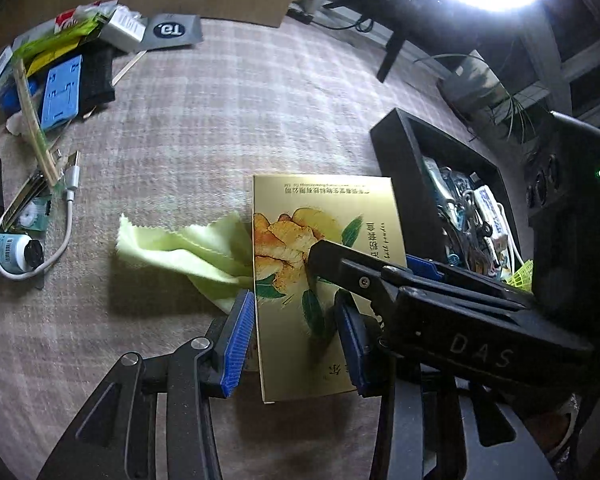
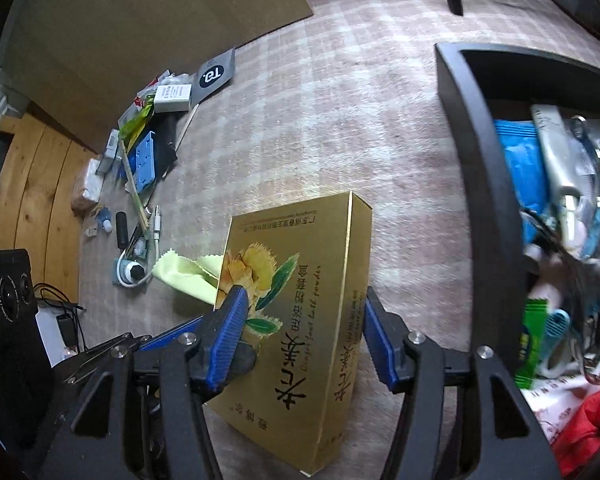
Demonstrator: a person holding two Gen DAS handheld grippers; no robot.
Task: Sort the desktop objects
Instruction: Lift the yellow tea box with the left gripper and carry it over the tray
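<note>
A flat gold box (image 2: pixel 296 320) printed with yellow ginger, green leaves and dark lettering stands tilted on the checked surface (image 1: pixel 220 120). A pale green cloth (image 1: pixel 180 248) lies crumpled just beside it. The black bin (image 2: pixel 472 168) nearby holds mixed items.

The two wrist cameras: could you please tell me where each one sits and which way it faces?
Left wrist: on the left claw, looking steeply down along its fingers at the gold box between them; the right claw crosses in.
Right wrist: on the right claw, looking down over the same gold box, with the black bin at its right.
Shared: box, green cloth, plaid tablecloth.
</note>
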